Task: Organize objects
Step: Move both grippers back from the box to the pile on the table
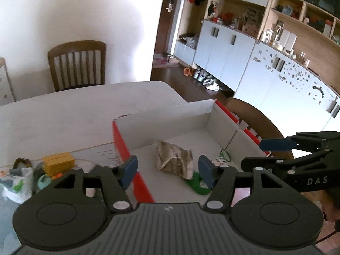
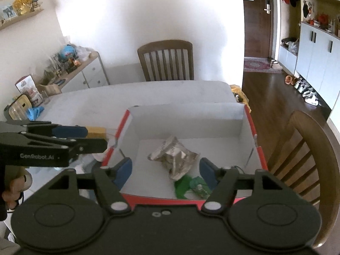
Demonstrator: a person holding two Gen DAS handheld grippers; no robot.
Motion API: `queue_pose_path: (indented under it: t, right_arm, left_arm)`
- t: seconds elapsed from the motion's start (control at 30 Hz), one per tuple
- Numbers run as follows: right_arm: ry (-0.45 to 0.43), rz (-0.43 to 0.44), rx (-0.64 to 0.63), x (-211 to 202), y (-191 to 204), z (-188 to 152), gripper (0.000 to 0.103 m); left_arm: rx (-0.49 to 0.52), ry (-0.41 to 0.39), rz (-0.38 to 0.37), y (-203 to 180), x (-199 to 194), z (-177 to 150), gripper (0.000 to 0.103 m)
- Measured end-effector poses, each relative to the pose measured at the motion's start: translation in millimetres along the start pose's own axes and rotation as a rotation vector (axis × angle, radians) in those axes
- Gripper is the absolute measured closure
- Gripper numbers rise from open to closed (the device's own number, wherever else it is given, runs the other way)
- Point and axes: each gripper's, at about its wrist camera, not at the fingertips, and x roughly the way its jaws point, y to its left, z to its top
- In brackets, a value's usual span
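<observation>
Inside, crumpled foil wrapper, (creased) cardboard box

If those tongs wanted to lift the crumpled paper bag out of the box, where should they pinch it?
Probably on the raised crumpled ridge at the top of the paper bag, coming straight down from above. The bag lies loose on the floor of the box, whose walls block a sideways approach, and the ridge looks narrow enough to pinch.

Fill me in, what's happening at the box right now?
A person holds both grippers above the red-edged cardboard box on the table. The left gripper and right gripper are open and empty. A crumpled paper bag and a green item lie inside the box. A yellow block and other clutter wait on the table left of it.
</observation>
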Motion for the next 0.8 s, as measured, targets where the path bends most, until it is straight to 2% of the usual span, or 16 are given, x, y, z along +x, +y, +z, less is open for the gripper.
queue_pose_path:
  t: [0.13, 0.23, 0.33, 0.47, 0.5, 0.57, 0.8]
  right_arm:
    - [-0.022, 0.020, 0.005, -2.9, 13.5, -0.6, 0.026]
    - [-0.039, 0.035, 0.008, -2.8, 26.8, -2.0, 0.021]
    - [-0.052, 0.049, 0.000, -3.3, 40.0, -3.3, 0.014]
    - [-0.081, 0.064, -0.006, -4.3, 56.0, -3.8, 0.001]
    - [-0.095, 0.068, -0.008, -5.2, 60.0, -4.3, 0.001]
    - [-0.108, 0.077, -0.020, -5.3, 68.7, -4.7, 0.001]
    - [-0.099, 0.105, -0.045, 2.4, 97.0, -6.2, 0.001]
  left_arm:
    - [-0.001, -0.018, 0.022, 9.8, -14.9, -5.9, 0.040]
    - [-0.006, -0.034, 0.037, 18.9, -24.6, -10.0, 0.031]
    - [-0.009, -0.039, 0.044, 30.3, -32.6, -14.7, 0.026]
    - [-0.025, -0.042, 0.051, 44.9, -41.3, -21.9, 0.026]
    - [-0.026, -0.045, 0.055, 48.7, -43.6, -24.2, 0.026]
    - [-0.031, -0.049, 0.063, 56.6, -47.6, -28.0, 0.018]
    - [-0.050, -0.075, 0.090, 77.6, -64.4, -40.2, 0.018]
